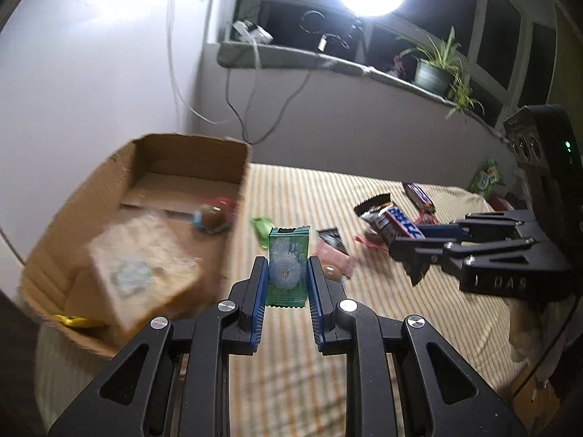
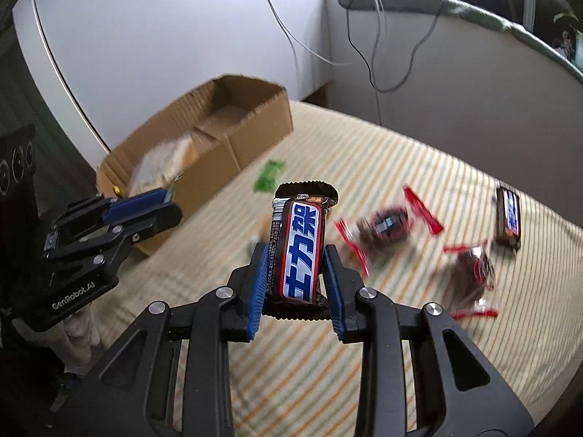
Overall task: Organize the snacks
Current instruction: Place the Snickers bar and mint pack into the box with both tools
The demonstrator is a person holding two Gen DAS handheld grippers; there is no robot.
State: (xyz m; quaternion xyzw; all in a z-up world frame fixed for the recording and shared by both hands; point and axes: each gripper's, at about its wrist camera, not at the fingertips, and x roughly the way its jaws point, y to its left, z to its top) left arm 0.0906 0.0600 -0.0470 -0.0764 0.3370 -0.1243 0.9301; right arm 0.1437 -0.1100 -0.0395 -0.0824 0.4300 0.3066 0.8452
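Both grippers loaded, held above a striped cream bedspread (image 2: 400, 167); surface looks like a bed, not a desk. Left gripper (image 1: 288, 276): blue-padded fingers (image 1: 259, 291) pinching a small green foil-wrapped snack packet (image 1: 288, 266) by its long sides, packet upright, so it hangs clear of the fingers' tips and could drop flat. It sits just right of the open brown cardboard box (image 1: 233, 167), whose near-right wall is close beside the fingers; likely headed in. Box already holds a pale tan square carton (image 1: 142, 266), a small round brown-and-red sweet (image 1: 213, 215) and a yellow wrapper (image 1: 73, 322) at the near corner. Right gripper (image 2: 293, 273): fingers clamped on a brown chocolate bar with blue-and-white lettering (image 2: 300, 251), gripped across its width, label facing the camera, lifted off the bedspread. Still loose on the bedspread: a second matching bar (image 2: 508, 218) far right, two red-twist dark candies (image 2: 386, 225), a green wrapper (image 2: 269, 176) near the box. Background is motion-blurred.
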